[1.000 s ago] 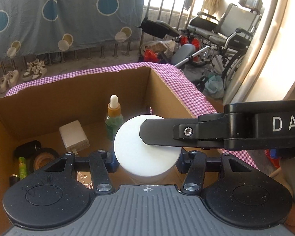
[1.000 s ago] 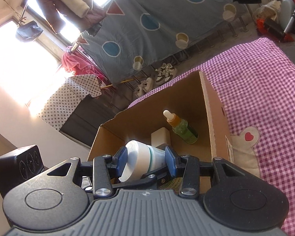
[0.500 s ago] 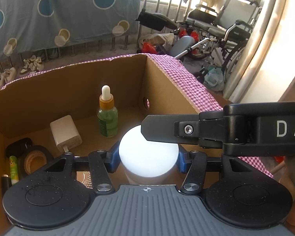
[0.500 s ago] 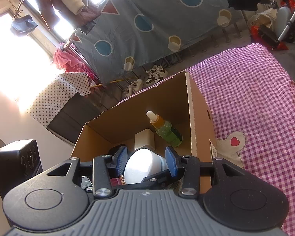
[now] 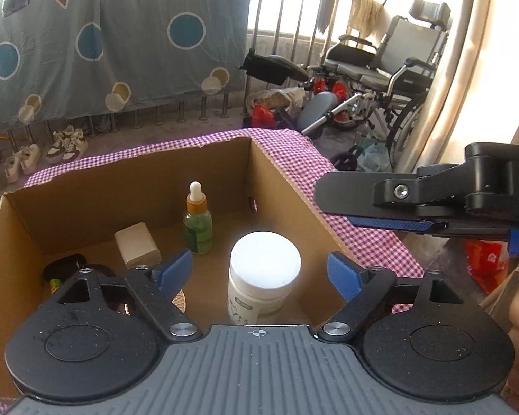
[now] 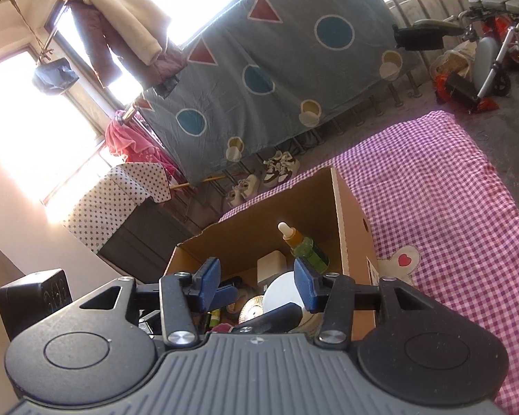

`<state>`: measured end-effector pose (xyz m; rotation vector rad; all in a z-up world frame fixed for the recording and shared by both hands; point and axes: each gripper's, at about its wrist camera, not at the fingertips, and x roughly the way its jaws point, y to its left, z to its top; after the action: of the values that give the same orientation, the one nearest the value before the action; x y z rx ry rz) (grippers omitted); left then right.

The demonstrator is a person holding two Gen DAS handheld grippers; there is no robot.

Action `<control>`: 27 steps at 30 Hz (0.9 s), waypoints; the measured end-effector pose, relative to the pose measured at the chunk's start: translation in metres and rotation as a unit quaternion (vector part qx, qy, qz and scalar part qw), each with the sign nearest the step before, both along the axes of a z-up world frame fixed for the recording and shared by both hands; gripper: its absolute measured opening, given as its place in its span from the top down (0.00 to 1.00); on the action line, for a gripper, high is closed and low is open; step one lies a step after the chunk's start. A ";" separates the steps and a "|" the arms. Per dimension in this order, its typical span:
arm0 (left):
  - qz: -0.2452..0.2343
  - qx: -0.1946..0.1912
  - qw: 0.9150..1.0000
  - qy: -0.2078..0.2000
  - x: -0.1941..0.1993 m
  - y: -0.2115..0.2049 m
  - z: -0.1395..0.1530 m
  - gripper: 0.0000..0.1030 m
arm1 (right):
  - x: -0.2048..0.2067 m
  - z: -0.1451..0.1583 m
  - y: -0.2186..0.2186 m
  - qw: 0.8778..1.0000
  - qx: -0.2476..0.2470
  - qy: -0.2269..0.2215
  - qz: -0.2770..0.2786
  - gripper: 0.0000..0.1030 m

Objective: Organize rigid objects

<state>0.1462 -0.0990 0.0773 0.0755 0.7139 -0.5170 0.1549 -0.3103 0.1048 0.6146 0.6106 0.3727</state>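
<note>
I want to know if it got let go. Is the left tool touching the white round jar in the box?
Apart. The left wrist view shows the opening left tool with clear gaps between both blue pads and the white round jar.

A white-lidded jar (image 5: 264, 273) stands upright in an open cardboard box (image 5: 69, 186) — beside it a green dropper bottle (image 5: 198, 224), also upright, and a white charger block (image 5: 137, 245).

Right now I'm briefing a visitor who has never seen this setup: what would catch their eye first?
Probably the white-lidded jar, standing upright in the near right part of the cardboard box, below the left tongs, whose jaws are opening clear of it. Behind it stands a green dropper bottle with a white charger beside it. The right tongs, also opening, reach in from the right above the purple checked cloth.
</note>
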 end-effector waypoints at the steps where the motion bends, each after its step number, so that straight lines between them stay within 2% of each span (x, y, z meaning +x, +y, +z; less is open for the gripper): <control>1: 0.000 -0.003 1.000 -0.004 -0.005 0.003 0.004 0.10 | -0.009 0.004 -0.001 1.000 0.003 -0.007 -0.005 0.46; 3: 0.001 -0.013 1.000 -0.011 -0.017 0.011 0.013 0.03 | -0.025 0.010 -0.002 1.000 0.006 -0.017 -0.015 0.46; 6: 0.013 -0.017 0.999 -0.027 -0.038 0.027 0.023 0.00 | -0.046 0.016 0.000 0.999 0.008 -0.022 -0.027 0.39; 11: 0.057 -0.014 0.997 -0.041 -0.061 0.057 0.030 0.00 | -0.077 0.008 0.009 0.999 -0.006 -0.016 -0.044 0.32; 17: 0.150 0.035 0.987 -0.045 -0.066 0.074 0.022 0.00 | -0.085 -0.006 0.031 0.998 -0.047 0.014 -0.041 0.31; 24: 0.201 0.072 0.976 -0.033 -0.073 0.078 0.014 0.00 | -0.085 -0.007 0.051 0.995 -0.090 0.019 -0.030 0.22; 27: 0.190 0.074 0.979 -0.024 -0.072 0.082 0.012 0.00 | -0.084 -0.007 0.057 0.994 -0.100 0.022 -0.022 0.19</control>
<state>0.0741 -0.0175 0.0895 0.0869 0.6982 -0.0959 0.0710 -0.2535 0.0978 0.4437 0.6662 0.2536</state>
